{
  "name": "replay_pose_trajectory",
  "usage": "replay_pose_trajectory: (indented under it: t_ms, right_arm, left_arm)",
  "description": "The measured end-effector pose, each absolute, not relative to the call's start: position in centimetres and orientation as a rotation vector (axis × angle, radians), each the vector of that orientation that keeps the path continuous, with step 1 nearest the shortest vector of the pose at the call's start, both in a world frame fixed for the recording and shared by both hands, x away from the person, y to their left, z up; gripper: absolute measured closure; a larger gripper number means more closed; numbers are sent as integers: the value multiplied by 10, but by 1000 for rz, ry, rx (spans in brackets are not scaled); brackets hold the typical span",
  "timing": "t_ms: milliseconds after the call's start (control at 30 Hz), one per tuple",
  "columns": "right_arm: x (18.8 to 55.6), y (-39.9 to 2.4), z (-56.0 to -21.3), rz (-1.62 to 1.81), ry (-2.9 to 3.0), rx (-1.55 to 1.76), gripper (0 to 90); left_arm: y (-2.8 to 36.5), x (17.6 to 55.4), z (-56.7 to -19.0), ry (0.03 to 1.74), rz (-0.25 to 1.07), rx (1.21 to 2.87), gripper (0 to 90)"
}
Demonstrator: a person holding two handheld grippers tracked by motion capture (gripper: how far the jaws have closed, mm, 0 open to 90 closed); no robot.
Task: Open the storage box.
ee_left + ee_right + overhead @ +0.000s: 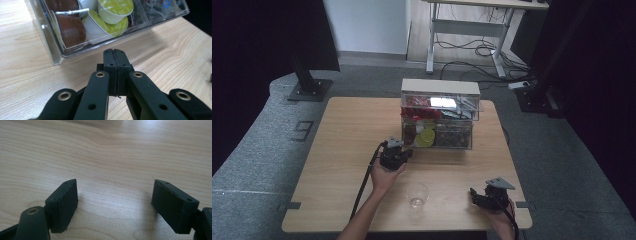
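Fingers of left gripper pressed together, empty, nosing toward clear drawer of capsules, likely to push; right gripper fingers wide, empty, resting over surface.

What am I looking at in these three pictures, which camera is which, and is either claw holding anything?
A person sits at a wooden table with a hand-held claw in each hand. The high view looks down from above. Each of the other two pictures comes from a camera riding on one claw, looking along its black jaws. The left claw is shut with nothing between its jaws, just in front of a clear drawer box of coffee capsules. The right claw is open, empty, over bare wood at the near right edge. A clear empty cup stands between the two hands.
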State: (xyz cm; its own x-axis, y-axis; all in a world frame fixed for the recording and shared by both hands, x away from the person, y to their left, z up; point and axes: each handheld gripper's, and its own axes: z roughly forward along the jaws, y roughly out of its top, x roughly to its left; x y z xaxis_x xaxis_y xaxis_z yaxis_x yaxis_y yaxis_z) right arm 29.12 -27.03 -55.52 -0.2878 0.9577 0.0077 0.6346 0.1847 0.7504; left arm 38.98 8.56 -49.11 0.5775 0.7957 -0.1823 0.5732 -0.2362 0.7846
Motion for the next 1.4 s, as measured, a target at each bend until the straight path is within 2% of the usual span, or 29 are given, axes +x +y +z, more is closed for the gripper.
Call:
replay_pose_trajectory:
  t_ms: [600,1400]
  right_arm:
    - [291,-271,-555,909,1993,1496,207]
    - [292,-271,-555,903,1986,1501,202]
  left_arm:
    - [84,405,-498,1139,340,1961,897]
    - [89,394,-461,1070,396,1920,888]
